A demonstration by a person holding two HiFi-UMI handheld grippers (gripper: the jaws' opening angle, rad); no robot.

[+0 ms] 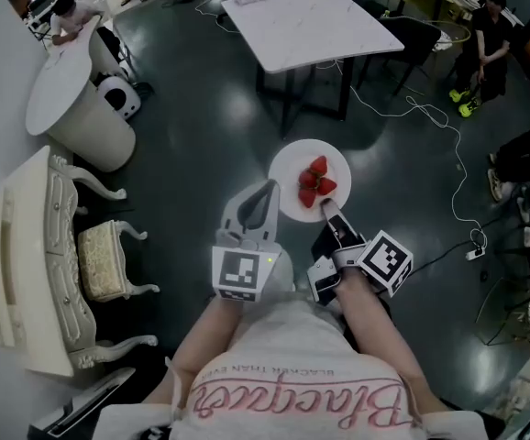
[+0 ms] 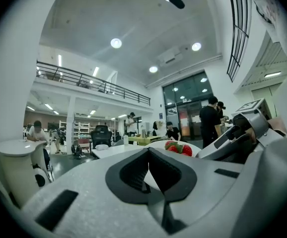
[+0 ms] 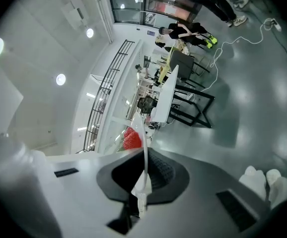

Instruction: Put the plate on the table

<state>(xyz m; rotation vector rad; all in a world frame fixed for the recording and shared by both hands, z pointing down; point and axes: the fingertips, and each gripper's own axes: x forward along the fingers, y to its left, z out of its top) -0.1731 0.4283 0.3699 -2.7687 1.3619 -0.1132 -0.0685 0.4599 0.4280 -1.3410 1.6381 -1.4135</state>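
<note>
A white plate (image 1: pixel 288 168) with a few strawberries (image 1: pixel 315 183) is held in the air over the dark floor. My right gripper (image 1: pixel 327 209) is shut on its near rim; in the right gripper view the plate (image 3: pixel 142 148) runs edge-on between the jaws, with a strawberry (image 3: pixel 130 139) beside it. My left gripper (image 1: pixel 267 189) meets the plate's left rim, and a white wedge of plate (image 2: pixel 151 178) sits between its closed pads. The white table (image 1: pixel 311 21) stands further ahead, apart from the plate, and shows again as the table (image 2: pixel 114 150) and the table (image 3: pixel 165 96).
A round white pedestal table (image 1: pixel 68 99) and ornate white furniture (image 1: pixel 36 273) with a cushioned stool (image 1: pixel 100 259) stand to the left. White cables (image 1: pixel 430 117) trail over the floor at right. A dark chair (image 1: pixel 416 35) and a seated person (image 1: pixel 485 35) are beyond the table.
</note>
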